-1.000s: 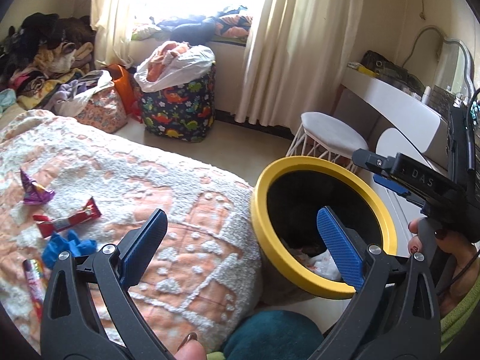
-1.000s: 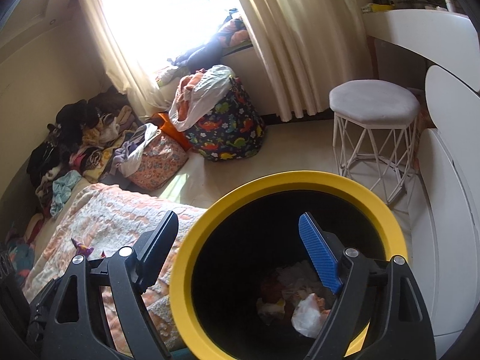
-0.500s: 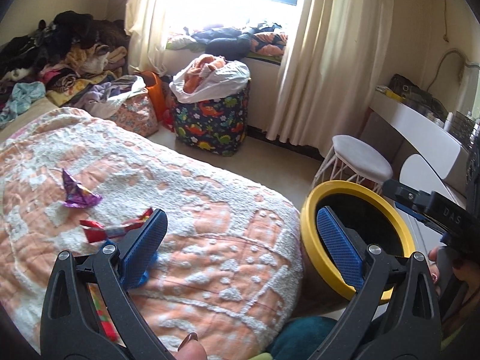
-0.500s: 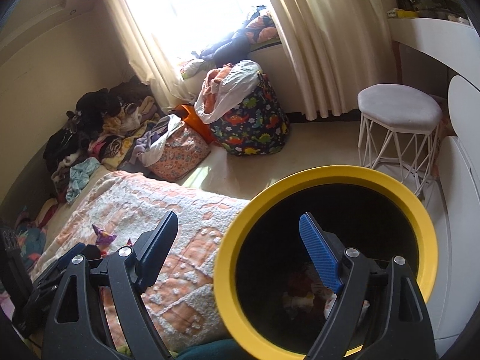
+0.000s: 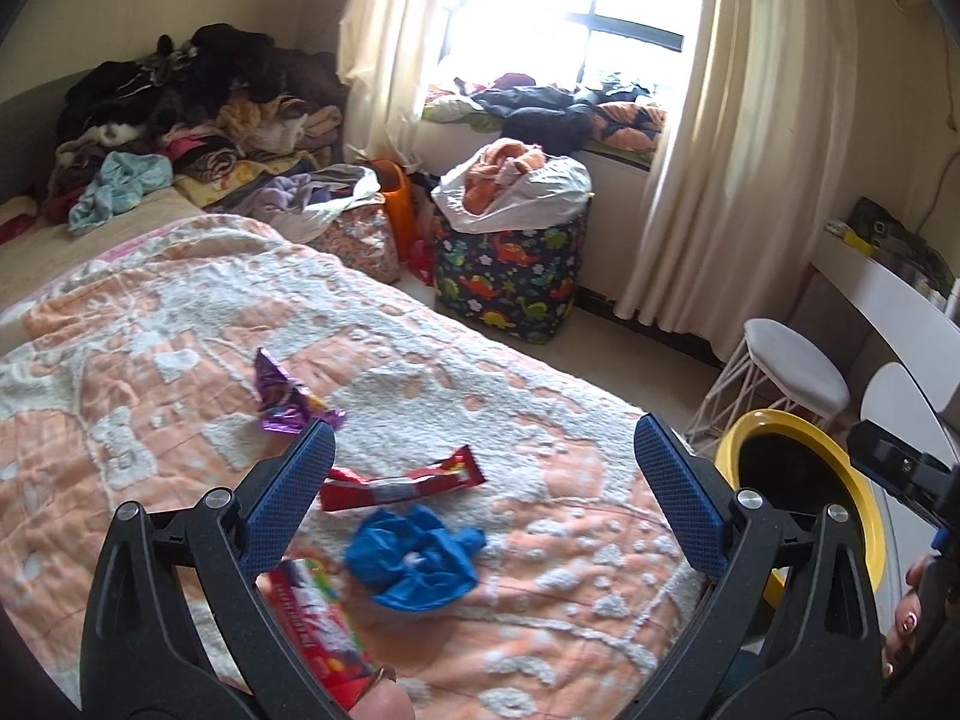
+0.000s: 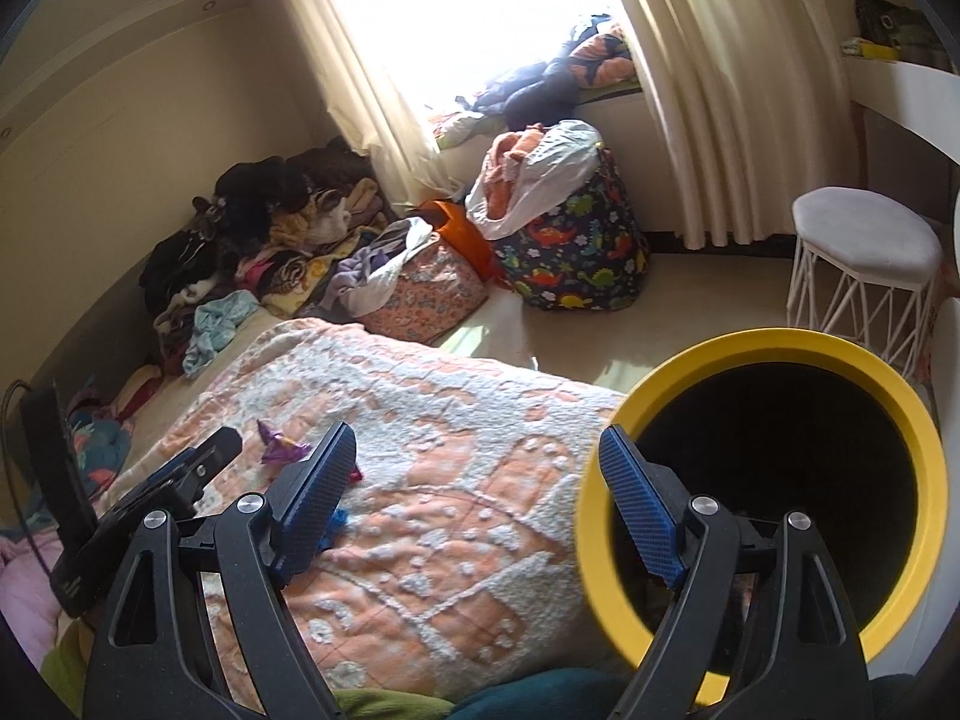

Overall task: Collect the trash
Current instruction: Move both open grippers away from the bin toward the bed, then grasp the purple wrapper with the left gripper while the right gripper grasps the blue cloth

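Note:
Trash lies on the orange and white bedspread [image 5: 150,324]: a purple wrapper [image 5: 282,399], a red wrapper [image 5: 402,477], a crumpled blue piece [image 5: 414,558] and a red packet [image 5: 318,612]. My left gripper [image 5: 480,504] is open and empty, above the red wrapper and the blue piece. A yellow-rimmed black bin [image 6: 774,480] stands beside the bed and also shows in the left wrist view [image 5: 864,516]. My right gripper [image 6: 474,504] is open and empty between the bed and the bin's left rim. The purple wrapper [image 6: 279,447] shows there too.
A dinosaur-print bag [image 5: 510,264] full of clothes and a floral bag [image 5: 360,234] stand on the floor under the window. Clothes are piled at the bed's far end [image 5: 180,114]. A white stool [image 6: 864,264] and a white desk [image 5: 888,306] are at the right.
Both grippers have swung left, away from the bin and towards the bed. The trash on the bedspread has come between my left gripper's fingers. Both stay open.

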Demonstrator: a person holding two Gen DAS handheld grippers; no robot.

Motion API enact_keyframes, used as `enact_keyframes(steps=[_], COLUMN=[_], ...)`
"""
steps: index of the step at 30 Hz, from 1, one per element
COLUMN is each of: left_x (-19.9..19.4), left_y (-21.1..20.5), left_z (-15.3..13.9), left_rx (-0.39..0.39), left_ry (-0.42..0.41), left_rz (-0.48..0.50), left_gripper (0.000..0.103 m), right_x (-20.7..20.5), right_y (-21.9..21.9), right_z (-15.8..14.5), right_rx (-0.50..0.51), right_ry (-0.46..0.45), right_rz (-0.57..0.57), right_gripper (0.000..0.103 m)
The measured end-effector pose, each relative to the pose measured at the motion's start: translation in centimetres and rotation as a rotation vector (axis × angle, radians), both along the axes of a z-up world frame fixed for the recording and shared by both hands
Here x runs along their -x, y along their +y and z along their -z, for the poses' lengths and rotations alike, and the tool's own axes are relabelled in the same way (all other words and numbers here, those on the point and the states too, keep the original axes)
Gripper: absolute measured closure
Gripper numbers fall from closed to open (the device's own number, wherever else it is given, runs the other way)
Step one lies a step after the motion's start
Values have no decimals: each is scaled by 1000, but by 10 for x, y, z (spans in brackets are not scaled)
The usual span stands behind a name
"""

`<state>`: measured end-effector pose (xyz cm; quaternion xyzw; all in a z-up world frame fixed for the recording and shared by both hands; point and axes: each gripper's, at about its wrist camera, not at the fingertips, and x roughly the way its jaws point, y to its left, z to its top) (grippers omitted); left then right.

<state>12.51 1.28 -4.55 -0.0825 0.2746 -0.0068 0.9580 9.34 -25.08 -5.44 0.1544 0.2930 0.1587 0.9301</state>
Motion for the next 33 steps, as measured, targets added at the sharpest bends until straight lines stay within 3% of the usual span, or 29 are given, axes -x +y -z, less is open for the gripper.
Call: enact_keyframes(steps=[20, 30, 33], left_x=[6, -28, -42], left_y=[99, 120, 125], left_z=[25, 46, 55], left_rx=[85, 167, 209], left_ry=[47, 132, 168], left_rz=[-183, -137, -124], left_gripper=[11, 11, 16], right_x=[-2, -23, -33], right_y=[117, 161, 172], right_z=[18, 47, 58], right_rx=[117, 151, 148], right_ry=[52, 110, 152], right_rz=[-228, -315, -337], right_gripper=[22, 23, 28])
